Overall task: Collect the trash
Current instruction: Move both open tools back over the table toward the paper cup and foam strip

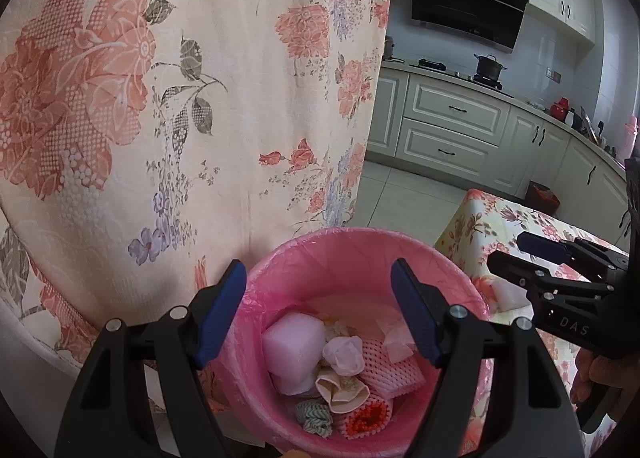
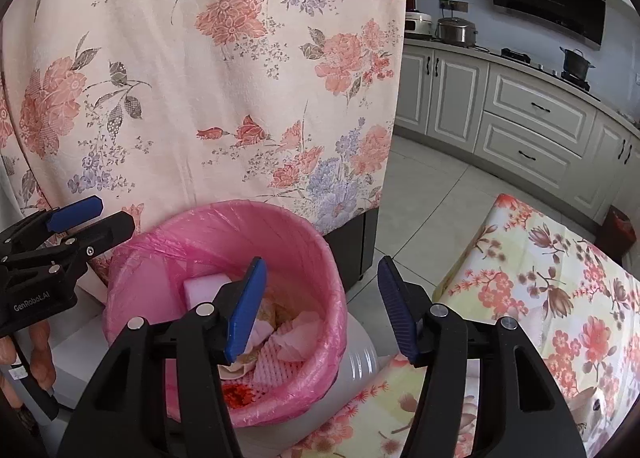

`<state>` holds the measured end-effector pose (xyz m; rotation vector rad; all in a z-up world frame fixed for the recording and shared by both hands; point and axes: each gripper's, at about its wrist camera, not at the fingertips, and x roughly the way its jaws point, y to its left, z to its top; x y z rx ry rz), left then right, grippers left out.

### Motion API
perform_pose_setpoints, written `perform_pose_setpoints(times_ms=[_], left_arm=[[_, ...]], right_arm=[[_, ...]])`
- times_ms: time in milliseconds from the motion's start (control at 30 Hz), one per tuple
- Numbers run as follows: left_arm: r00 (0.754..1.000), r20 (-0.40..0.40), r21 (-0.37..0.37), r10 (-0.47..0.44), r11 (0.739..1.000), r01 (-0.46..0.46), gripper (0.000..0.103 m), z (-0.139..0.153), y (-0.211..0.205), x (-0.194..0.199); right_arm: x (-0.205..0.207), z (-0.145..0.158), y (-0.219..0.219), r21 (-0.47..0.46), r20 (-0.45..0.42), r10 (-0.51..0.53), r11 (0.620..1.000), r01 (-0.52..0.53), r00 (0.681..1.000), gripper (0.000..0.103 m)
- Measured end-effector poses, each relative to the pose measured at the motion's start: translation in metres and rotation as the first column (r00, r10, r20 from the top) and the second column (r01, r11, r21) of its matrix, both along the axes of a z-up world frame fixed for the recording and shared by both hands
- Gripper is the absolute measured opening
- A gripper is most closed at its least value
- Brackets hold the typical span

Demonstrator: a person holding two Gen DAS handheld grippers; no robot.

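Both claws hang released and empty, left claw right over the bin so trash lands inside, right claw beside.

Pink bin w/ pink liner bag, upright, open top, standing just beside floral-cloth bench edge. Trash inside, piled at bottom: pale pink foam block, crumpled white-pink wad touching it, beige curled scrap, pink foam net sleeve, red-orange net piece (partly hidden), green-white striped scrap.
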<state>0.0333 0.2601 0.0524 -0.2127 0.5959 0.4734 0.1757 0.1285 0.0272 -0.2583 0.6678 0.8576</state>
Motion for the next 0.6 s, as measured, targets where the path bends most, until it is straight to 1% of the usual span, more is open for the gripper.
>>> perform_pose_setpoints(times_ms=[200, 600], left_arm=[[1.0, 0.002, -0.004, -0.007, 1.0, 0.007, 0.072, 0.001, -0.006, -0.002], [0.999, 0.003, -0.001, -0.041, 0.999, 0.041, 0.072, 0.004, -0.026, 0.007]], right_arm=[[0.002, 0.001, -0.023, 0.014, 0.006, -0.034, 0.999, 0.034, 0.999, 0.06], [0.01, 0.002, -0.072, 0.026, 0.008, -0.106, 0.994, 0.106, 0.994, 0.061]])
